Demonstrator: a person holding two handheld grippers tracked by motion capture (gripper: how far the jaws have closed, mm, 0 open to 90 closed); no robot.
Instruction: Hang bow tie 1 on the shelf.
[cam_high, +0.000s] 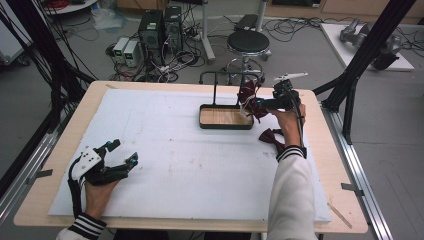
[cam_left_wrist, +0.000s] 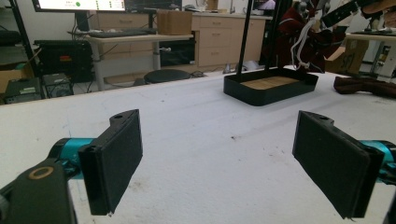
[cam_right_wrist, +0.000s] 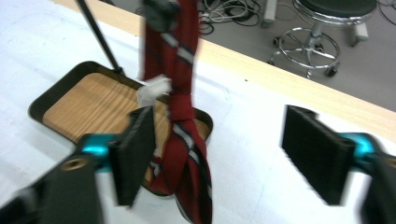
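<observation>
Meanwhile both the left gripper (cam_high: 121, 154) and right gripper (cam_right_wrist: 219, 154) hold wide-open jaws, gripping nothing.

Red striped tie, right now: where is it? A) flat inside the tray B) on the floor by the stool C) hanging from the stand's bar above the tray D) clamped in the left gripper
C: the red striped tie hangs from the bar of the stand, its lower end at the tray edge, with the right gripper open around it, fingers apart.
</observation>
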